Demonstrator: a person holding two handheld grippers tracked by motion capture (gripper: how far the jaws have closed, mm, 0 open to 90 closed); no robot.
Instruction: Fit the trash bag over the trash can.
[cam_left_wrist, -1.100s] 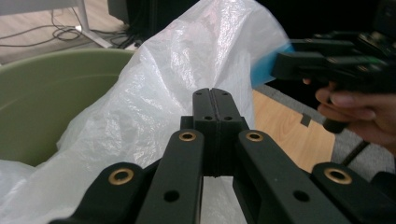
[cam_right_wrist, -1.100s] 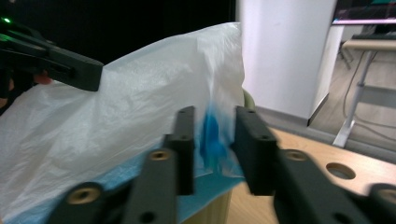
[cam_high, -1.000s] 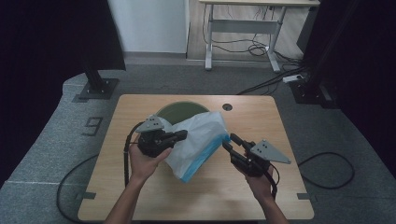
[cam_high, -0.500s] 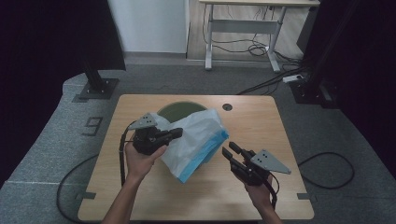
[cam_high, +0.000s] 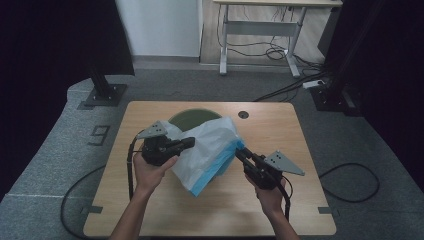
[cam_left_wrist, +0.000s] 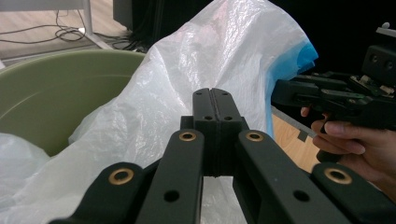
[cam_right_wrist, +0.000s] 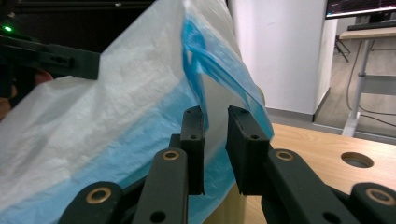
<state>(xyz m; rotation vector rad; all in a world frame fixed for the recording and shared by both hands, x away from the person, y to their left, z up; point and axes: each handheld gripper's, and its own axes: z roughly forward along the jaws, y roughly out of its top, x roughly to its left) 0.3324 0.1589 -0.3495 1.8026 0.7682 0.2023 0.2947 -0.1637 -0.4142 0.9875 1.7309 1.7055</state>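
A white plastic bag (cam_high: 210, 150) with a blue edge hangs over a green bin (cam_high: 192, 119) on the wooden table. My left gripper (cam_high: 189, 143) is shut on the bag's left side; in the left gripper view its jaws (cam_left_wrist: 215, 100) meet in front of the bag (cam_left_wrist: 224, 51) and bin (cam_left_wrist: 56, 93). My right gripper (cam_high: 241, 151) is at the bag's right edge. Its jaws have just been closing. In the right gripper view the blue edge of the bag (cam_right_wrist: 201, 60) runs between the jaws of my right gripper (cam_right_wrist: 215, 121), with a gap still showing.
The table (cam_high: 300, 200) has a round cable hole (cam_high: 243, 114) at the back right. Cables trail off both grippers to the floor. A metal-legged desk (cam_high: 260, 35) and two black stand bases stand beyond the table.
The right gripper's jaws have narrowed around the bag's blue edge. The bag has bunched up slightly between the two grippers. Both hands have stayed nearly in place.
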